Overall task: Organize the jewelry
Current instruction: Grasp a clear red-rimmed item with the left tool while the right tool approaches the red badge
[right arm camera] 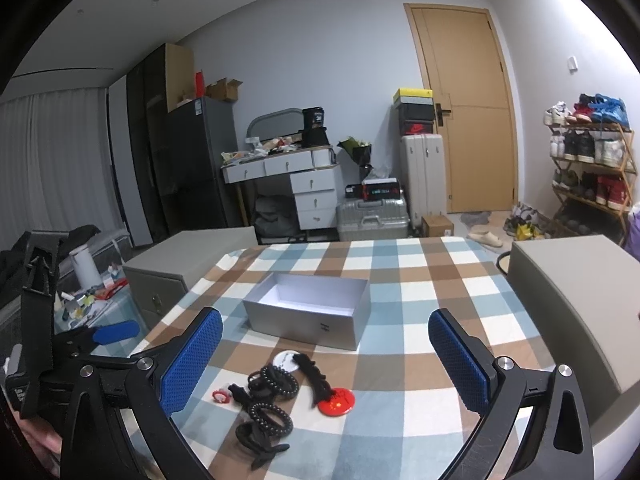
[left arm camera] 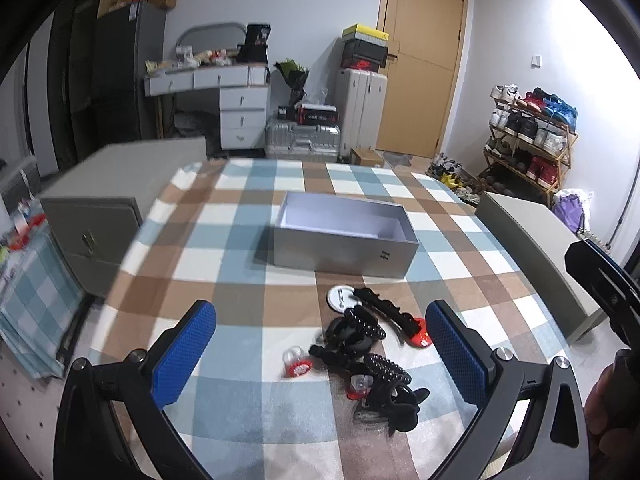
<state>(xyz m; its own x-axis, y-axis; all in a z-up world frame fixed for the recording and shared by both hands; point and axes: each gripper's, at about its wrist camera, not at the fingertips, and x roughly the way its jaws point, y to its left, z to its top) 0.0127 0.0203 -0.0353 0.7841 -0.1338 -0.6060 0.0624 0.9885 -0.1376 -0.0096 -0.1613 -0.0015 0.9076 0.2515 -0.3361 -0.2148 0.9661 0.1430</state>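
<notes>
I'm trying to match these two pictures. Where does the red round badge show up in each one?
Left wrist view: the red round badge lies right of centre, low down, on the right edge of the pile of black hair accessories.
Right wrist view: it lies just below centre, right of that pile.
Shared landmark: the open grey box stands on the checked tablecloth behind the badge in both.

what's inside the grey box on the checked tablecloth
The open grey rectangular box shows only a bare white floor and inner walls; no jewelry inside. Its near wall hides the strip of floor just behind it in both views.
</notes>
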